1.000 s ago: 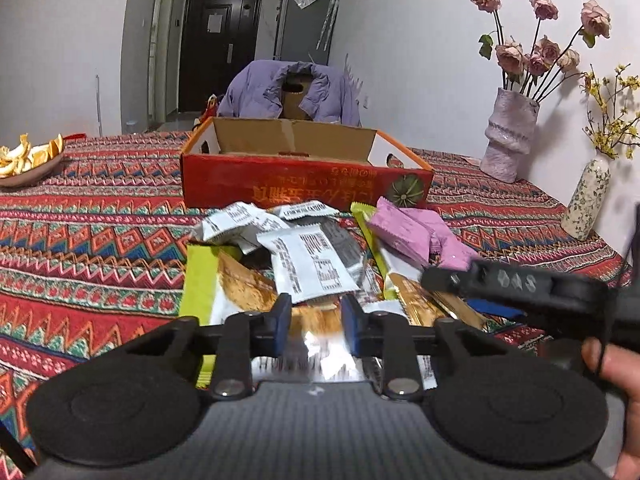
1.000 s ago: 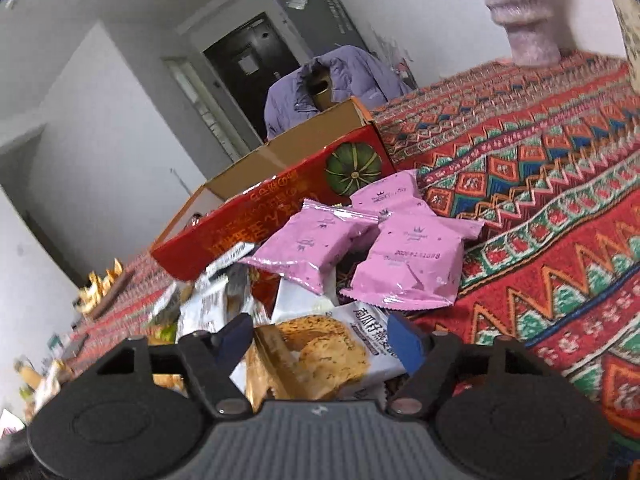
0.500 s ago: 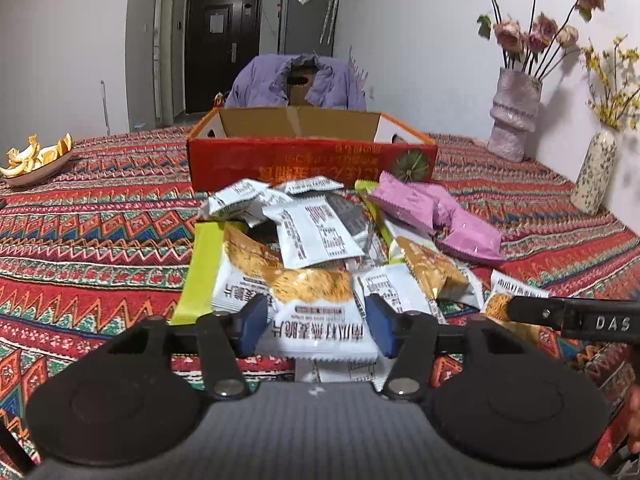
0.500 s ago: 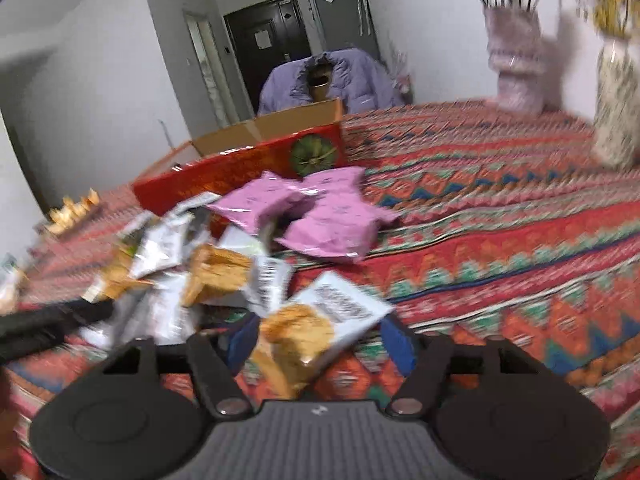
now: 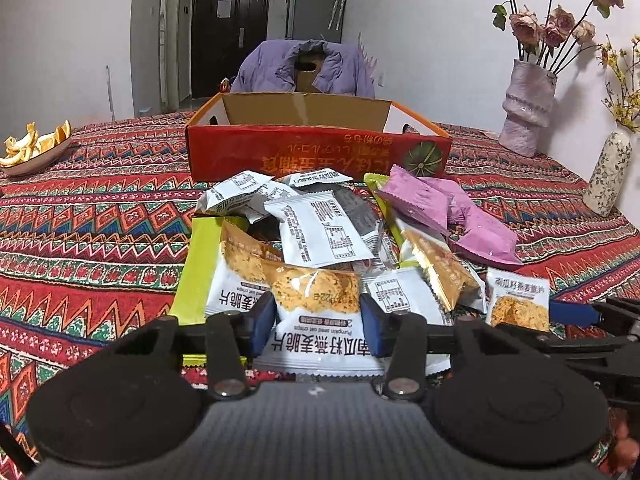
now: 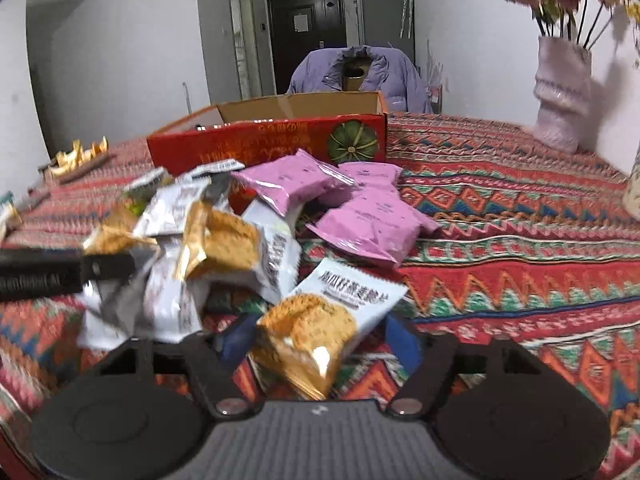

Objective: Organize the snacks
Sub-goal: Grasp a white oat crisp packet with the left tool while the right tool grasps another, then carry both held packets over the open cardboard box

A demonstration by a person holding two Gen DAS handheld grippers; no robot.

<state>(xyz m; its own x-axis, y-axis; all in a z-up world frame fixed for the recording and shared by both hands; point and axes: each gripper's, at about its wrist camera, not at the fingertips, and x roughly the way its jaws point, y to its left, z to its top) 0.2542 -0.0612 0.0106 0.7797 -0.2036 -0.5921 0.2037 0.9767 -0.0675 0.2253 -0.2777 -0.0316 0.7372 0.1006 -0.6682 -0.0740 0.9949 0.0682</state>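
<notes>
A heap of snack packets [image 5: 320,236] lies on the patterned tablecloth in front of an open red cardboard box [image 5: 316,152]. The heap holds white oat-crisp packets, grey-white packets and pink packets [image 5: 448,208]. My left gripper [image 5: 318,322] is open, its blue pads on either side of a white oat-crisp packet [image 5: 316,316] at the near edge of the heap. My right gripper [image 6: 320,340] is open around another oat-crisp packet [image 6: 320,320] lying apart from the heap, also seen in the left wrist view [image 5: 518,300]. Pink packets [image 6: 352,208] lie beyond it, before the box [image 6: 272,144].
A dish of orange peel [image 5: 32,148] sits at the far left. A lilac vase of dried roses [image 5: 528,108] and a small speckled vase [image 5: 608,172] stand at the right by the wall. A chair with a purple jacket [image 5: 308,68] is behind the box.
My left gripper has opened wider and drawn back to the near edge of the heap. My right gripper has swung right and pulled one oat-crisp packet away from the heap.
</notes>
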